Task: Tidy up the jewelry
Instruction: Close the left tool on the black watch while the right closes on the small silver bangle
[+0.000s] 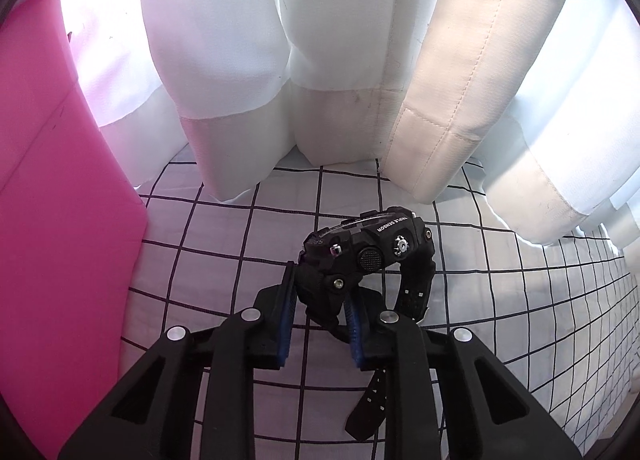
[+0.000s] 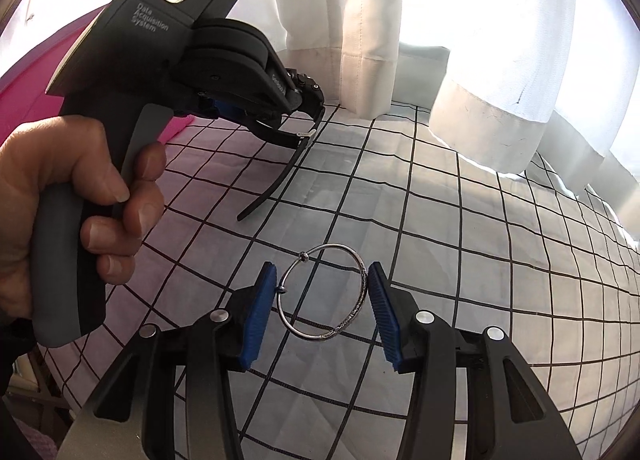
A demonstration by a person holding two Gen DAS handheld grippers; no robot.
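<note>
My left gripper is shut on a chunky black sports watch, pinching its strap near the case; the loose strap end hangs down to the right. The same watch shows in the right wrist view, held above the checked cloth by the left gripper body. My right gripper is shut on a thin silver bangle, its blue pads pressing the ring's two sides, just above the cloth.
A white cloth with a black grid covers the surface. White curtains hang at the back. A pink container stands at the left. A hand grips the left tool's handle.
</note>
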